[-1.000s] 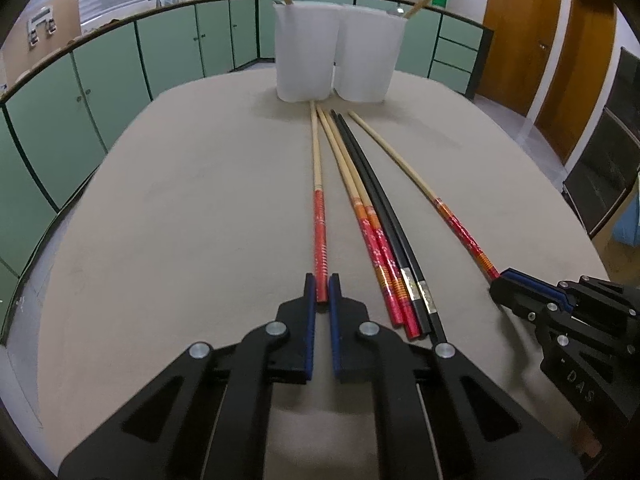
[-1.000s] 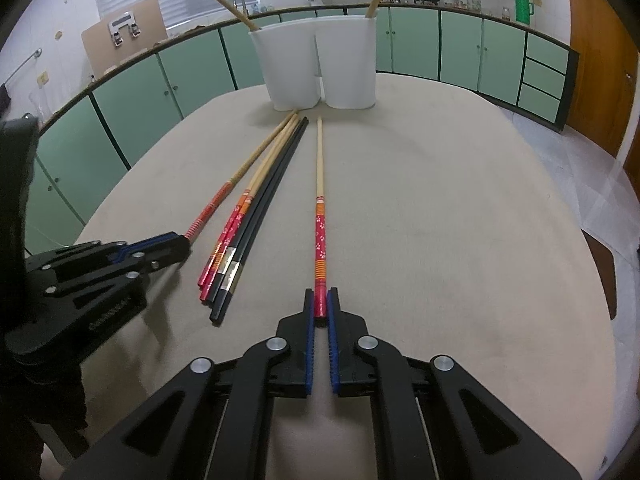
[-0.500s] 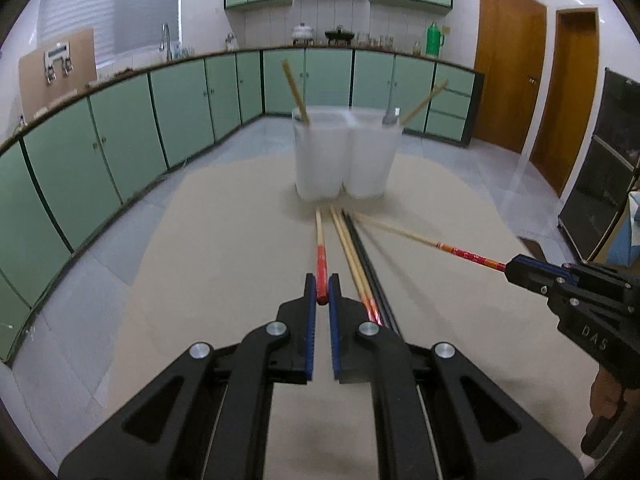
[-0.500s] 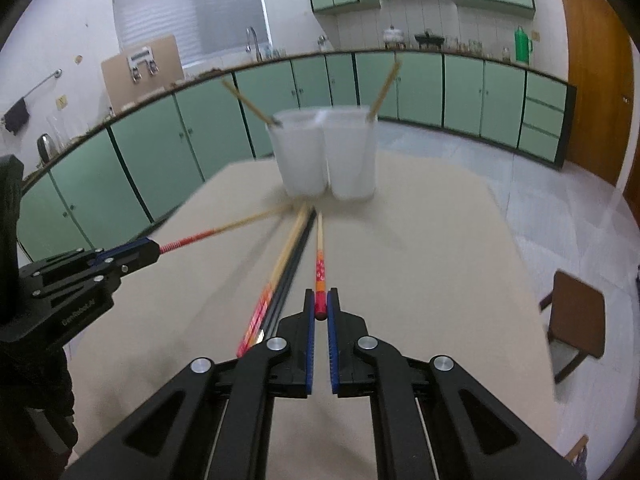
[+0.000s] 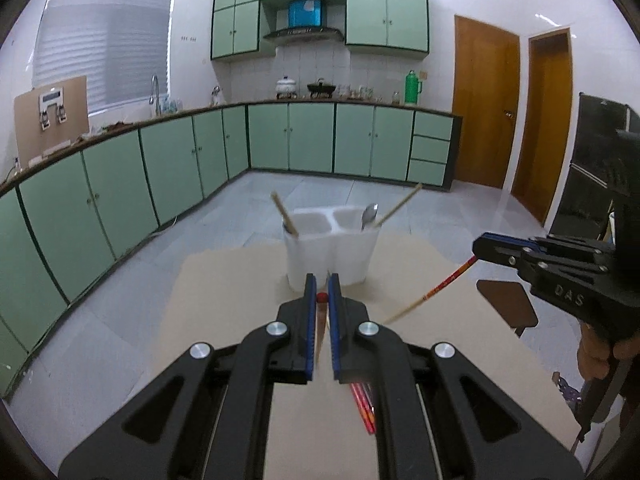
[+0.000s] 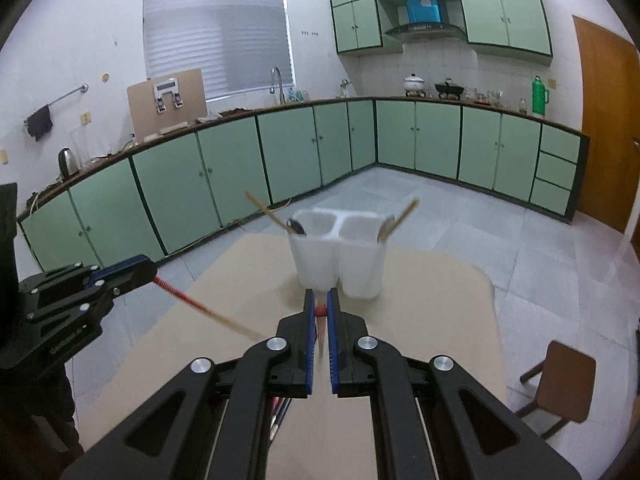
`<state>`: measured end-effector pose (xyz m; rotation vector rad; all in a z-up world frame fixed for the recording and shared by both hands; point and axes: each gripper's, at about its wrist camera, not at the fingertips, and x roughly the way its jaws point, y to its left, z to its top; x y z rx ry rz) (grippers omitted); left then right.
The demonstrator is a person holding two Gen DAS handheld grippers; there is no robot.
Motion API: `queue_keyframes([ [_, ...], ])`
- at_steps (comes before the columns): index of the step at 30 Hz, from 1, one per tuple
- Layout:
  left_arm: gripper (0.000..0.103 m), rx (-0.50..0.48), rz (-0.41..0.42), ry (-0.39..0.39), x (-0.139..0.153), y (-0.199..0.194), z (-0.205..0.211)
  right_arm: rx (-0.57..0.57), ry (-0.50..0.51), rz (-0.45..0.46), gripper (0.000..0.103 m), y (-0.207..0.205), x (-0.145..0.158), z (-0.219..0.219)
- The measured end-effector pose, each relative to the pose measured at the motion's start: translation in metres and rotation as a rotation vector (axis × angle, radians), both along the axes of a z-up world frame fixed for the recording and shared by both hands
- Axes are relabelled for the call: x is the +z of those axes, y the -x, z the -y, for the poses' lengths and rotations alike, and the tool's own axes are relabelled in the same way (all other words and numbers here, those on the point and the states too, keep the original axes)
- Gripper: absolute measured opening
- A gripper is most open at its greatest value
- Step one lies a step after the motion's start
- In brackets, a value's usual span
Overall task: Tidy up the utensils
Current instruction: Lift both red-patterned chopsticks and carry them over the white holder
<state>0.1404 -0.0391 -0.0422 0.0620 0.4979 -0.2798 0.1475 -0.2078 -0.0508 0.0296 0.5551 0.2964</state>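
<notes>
My left gripper (image 5: 321, 298) is shut on the red end of a chopstick (image 5: 320, 332) and holds it raised, tip hanging down. My right gripper (image 6: 320, 311) is shut on another red-ended chopstick (image 6: 321, 338), also raised. Each shows in the other's view: the right gripper (image 5: 486, 245) with its chopstick (image 5: 432, 292), the left gripper (image 6: 140, 270) with its chopstick (image 6: 208, 312). The white two-compartment holder (image 5: 332, 252) stands at the table's far end, with a chopstick in each cup and a spoon (image 5: 369, 216) in the right cup. It also shows in the right wrist view (image 6: 340, 256).
Several chopsticks (image 5: 364, 404) lie on the beige table (image 5: 224, 292) under my left gripper. They also show under my right gripper (image 6: 280, 412). A wooden chair (image 6: 560, 380) stands right of the table. Green cabinets line the far walls.
Both grippers have lifted their chopsticks off the table and risen, tilting up. The holder now appears lower and farther below. The remaining chopsticks stayed on the table.
</notes>
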Motion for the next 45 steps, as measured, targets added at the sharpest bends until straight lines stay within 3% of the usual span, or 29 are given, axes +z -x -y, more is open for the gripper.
queue_keyframes([
  [17,0.005,-0.090,0.155,0.035,0.068,-0.017,0.019,0.060,-0.016,0.123,0.006,-0.022,0.084,0.004],
  [23,0.005,-0.089,0.223,0.067,0.099,-0.050,0.032,0.047,-0.003,0.194,0.006,-0.040,0.115,0.003],
  [30,0.005,-0.059,0.289,0.083,0.124,-0.105,0.048,-0.006,-0.023,0.240,0.006,-0.089,0.143,0.008],
  [36,0.005,-0.019,0.302,0.065,0.118,-0.155,0.061,-0.033,-0.028,0.229,0.006,-0.133,0.138,0.010],
  [45,0.005,0.000,0.197,0.067,0.063,-0.214,0.066,-0.079,0.013,0.134,0.006,-0.188,0.084,0.009],
])
